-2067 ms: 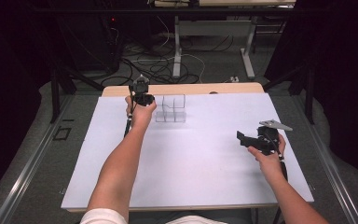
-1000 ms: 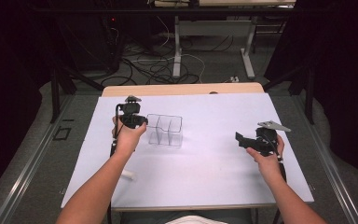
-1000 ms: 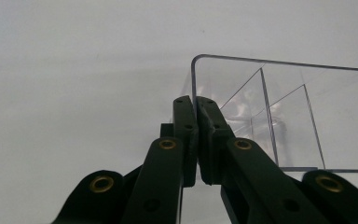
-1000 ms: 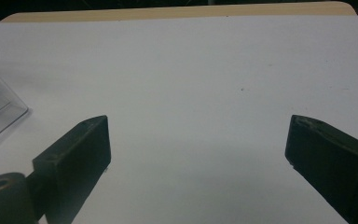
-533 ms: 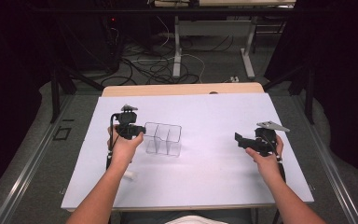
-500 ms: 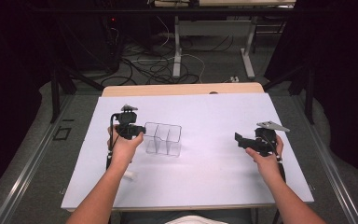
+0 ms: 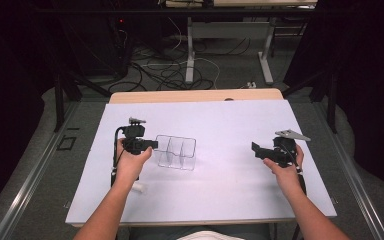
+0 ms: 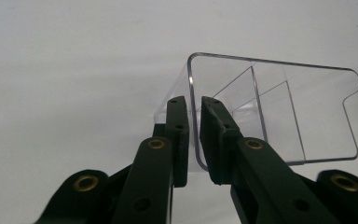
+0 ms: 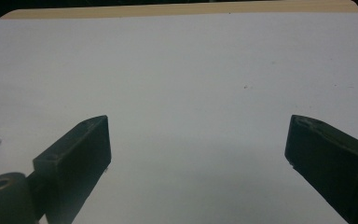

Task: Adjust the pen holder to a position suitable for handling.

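On the white sheet (image 7: 220, 190) covering the table, left of its middle: one clear plastic organiser tray (image 7: 176, 152), divided into compartments, apparently empty, long axis running across the sheet from left to right.

Left gripper (image 7: 152, 144): at the tray's left end, jaws clamped together on that end wall, one jaw outside and one inside. In the left gripper view the tray (image 8: 279, 112) extends straight away from the left gripper (image 8: 193, 135), its partitions receding along the same line. Any pull or push would likely run along the tray's length.

Right gripper (image 7: 255, 149): well apart from the tray, off its right end, pointing toward it; jaws wide apart, holding nothing. The left hand is clearly the nearer.

Markings: no brand, label or legible writing on tray, sheet or grippers.
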The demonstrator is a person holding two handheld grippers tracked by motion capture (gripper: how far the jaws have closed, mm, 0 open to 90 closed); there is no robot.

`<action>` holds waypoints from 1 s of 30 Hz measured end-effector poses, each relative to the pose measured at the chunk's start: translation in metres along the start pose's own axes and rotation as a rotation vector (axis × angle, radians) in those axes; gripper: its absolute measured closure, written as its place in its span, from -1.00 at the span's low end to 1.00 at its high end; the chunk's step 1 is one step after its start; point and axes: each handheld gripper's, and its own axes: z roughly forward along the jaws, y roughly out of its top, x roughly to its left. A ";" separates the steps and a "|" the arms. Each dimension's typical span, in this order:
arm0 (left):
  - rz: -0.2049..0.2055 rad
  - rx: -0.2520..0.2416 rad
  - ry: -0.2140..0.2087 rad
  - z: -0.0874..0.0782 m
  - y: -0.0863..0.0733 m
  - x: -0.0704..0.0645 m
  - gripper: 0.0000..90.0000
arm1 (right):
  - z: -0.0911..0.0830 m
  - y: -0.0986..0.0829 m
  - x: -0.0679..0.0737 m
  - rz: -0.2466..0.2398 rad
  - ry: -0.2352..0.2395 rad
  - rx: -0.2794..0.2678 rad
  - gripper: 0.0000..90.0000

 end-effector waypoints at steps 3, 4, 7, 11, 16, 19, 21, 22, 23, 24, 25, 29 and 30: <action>0.043 -0.027 -0.002 -0.001 -0.002 0.003 0.62 | -0.001 0.000 0.000 0.004 0.000 0.000 -0.86; 0.048 -0.035 -0.005 -0.002 -0.002 0.004 0.61 | -0.001 0.001 0.000 -0.001 0.001 -0.003 -0.86; 0.068 -0.071 -0.017 -0.006 -0.002 0.005 0.53 | -0.002 0.001 -0.001 -0.001 0.002 -0.007 -0.86; 0.110 -0.149 -0.009 -0.009 -0.004 0.009 0.52 | -0.002 0.002 0.000 0.000 0.005 -0.006 -0.86; 0.129 -0.150 0.020 -0.006 -0.008 0.016 0.70 | -0.001 0.002 -0.001 -0.009 0.009 -0.007 -0.86; 0.132 -0.116 0.025 -0.001 -0.011 0.017 0.86 | 0.000 0.002 -0.001 -0.013 0.010 -0.002 -0.85; 0.120 -0.104 0.023 0.004 -0.013 0.016 0.89 | 0.000 0.002 -0.001 -0.012 0.011 -0.001 -0.85; 0.124 -0.094 0.016 0.006 -0.014 0.016 0.92 | 0.000 0.002 -0.001 -0.009 0.012 0.001 -0.85; 0.127 -0.089 0.019 0.007 -0.015 0.015 0.95 | 0.000 0.002 -0.001 -0.009 0.013 0.002 -0.85; 0.132 -0.081 0.028 0.009 -0.015 0.014 0.98 | 0.000 0.002 -0.001 -0.004 0.013 0.004 -0.85; 0.134 -0.088 0.033 0.010 -0.016 0.014 1.00 | 0.001 0.002 -0.001 -0.005 0.014 0.004 -0.85; 0.097 -0.074 0.001 0.012 -0.018 0.016 1.00 | 0.001 0.002 -0.001 -0.003 0.017 0.004 -0.85; 0.094 -0.074 -0.010 0.013 -0.018 0.016 1.00 | 0.001 0.002 -0.001 -0.008 0.015 0.003 -0.85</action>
